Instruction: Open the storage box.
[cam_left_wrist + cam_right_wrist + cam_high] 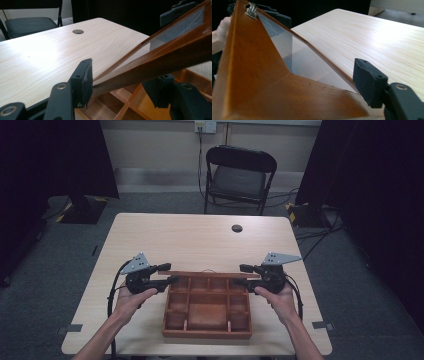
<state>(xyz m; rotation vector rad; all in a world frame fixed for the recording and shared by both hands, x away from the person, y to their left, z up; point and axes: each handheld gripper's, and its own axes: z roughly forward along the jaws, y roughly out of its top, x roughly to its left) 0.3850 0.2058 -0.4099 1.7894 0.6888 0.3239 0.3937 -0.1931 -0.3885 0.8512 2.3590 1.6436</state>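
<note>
A brown wooden box (206,334) with several compartments stands at the table's near edge. Its glass-paned lid (210,273) is lifted off the box and hangs tilted between the two grippers. My left gripper (171,273) is shut on the lid's left end. In the left gripper view one pad (83,77) presses the wooden frame (155,60), and the other jaw sits under it. My right gripper (239,274) is shut on the lid's right end. One pad (367,80) there touches the frame (262,82), the other is hidden behind the wood. A metal latch (251,10) sits on the frame.
The light wooden table (190,237) has a round cable hole (237,228) near its far edge. A black folding chair (240,177) stands beyond it. Cables run across the grey floor at right, and dark curtains hang on both sides.
</note>
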